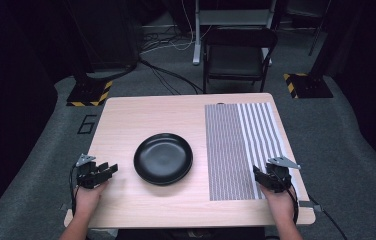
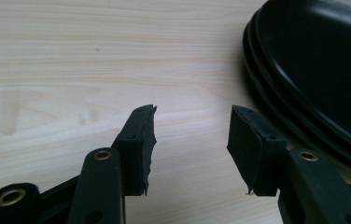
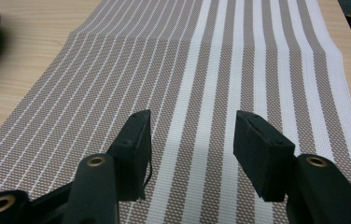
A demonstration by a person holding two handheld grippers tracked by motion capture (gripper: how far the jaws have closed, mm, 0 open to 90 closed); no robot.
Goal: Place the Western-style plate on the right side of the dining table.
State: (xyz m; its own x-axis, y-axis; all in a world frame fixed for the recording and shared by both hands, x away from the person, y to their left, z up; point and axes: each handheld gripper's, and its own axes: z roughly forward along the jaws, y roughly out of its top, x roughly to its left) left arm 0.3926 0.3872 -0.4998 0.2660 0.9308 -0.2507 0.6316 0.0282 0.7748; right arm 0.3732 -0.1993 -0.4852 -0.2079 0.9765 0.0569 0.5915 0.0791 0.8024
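Observation:
A black round plate point(image 1: 163, 158) lies in the middle of the light wooden table point(image 1: 126, 120). To its right stretches a striped placemat point(image 1: 241, 147), brown with white lines. My left gripper point(image 1: 110, 170) hovers at the table's left edge, pointing toward the plate, jaws apart and empty. In the left gripper view the left gripper point(image 2: 192, 135) stands over bare wood with the plate's rim point(image 2: 304, 70) to the right. My right gripper point(image 1: 257, 174) sits over the placemat's near right part. In the right gripper view the right gripper point(image 3: 191, 140) is open above the placemat point(image 3: 211, 70), holding nothing.
A dark folding chair point(image 1: 239, 55) stands beyond the table's far edge. Cables run over the grey floor, and two stand bases with yellow-black tape point(image 1: 91, 94) flank the far side. A person's hands hold both grippers at the table's near edge.

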